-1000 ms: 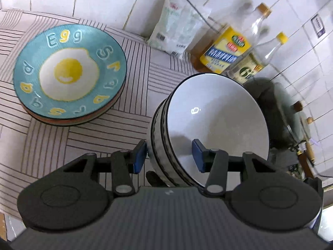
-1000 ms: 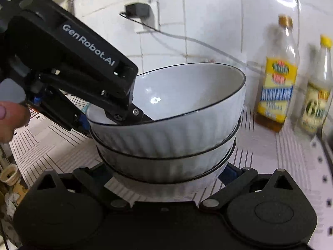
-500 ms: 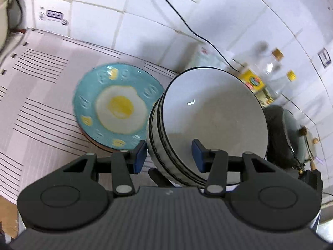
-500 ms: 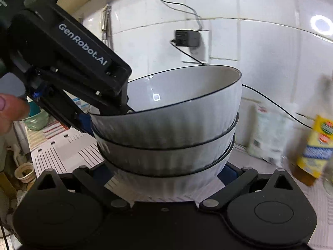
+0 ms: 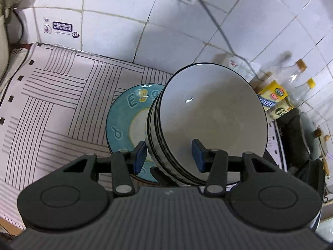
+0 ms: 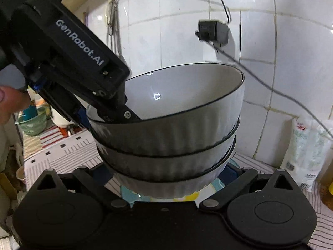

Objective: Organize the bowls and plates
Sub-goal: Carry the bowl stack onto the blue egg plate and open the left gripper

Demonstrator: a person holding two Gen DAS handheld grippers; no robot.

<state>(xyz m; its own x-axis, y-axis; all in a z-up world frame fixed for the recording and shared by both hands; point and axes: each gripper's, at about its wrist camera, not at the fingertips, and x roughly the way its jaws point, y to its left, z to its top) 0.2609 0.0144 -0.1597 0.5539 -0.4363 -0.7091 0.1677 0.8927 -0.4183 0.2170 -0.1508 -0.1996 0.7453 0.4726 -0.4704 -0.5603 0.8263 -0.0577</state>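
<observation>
Left gripper (image 5: 168,156): jaws clamped across the near rim of the bowl stack, one blue pad (image 5: 139,153) outside the wall, the other inside the top bowl; lower centre of the left wrist view. In the right wrist view it reaches in from the upper left (image 6: 116,112).

Right gripper (image 6: 164,175): jaws closed on the foot of the bottom bowl, a blue pad at each side, low centre of its own view.

Striped counter mat (image 5: 54,108): pale with dark line blocks, fills the left half of the left wrist view.

Bowl stack (image 5: 208,120): three white ribbed bowls with dark rims, nested, held tilted in the air between both grippers, centre of both views (image 6: 172,131). It hangs above the egg plate.

Egg plate (image 5: 122,112): teal with a fried-egg print, flat on the mat, partly hidden behind the stack at centre left.

White packet (image 6: 306,152): stands against the tiled wall, right edge of the right wrist view.

Oil bottles (image 5: 278,93): two, yellow-labelled, blurred, at right by the wall.

Wall plug (image 6: 212,31): black, with cable, upper centre.

Fingertip (image 6: 10,104): a person's, left edge.
</observation>
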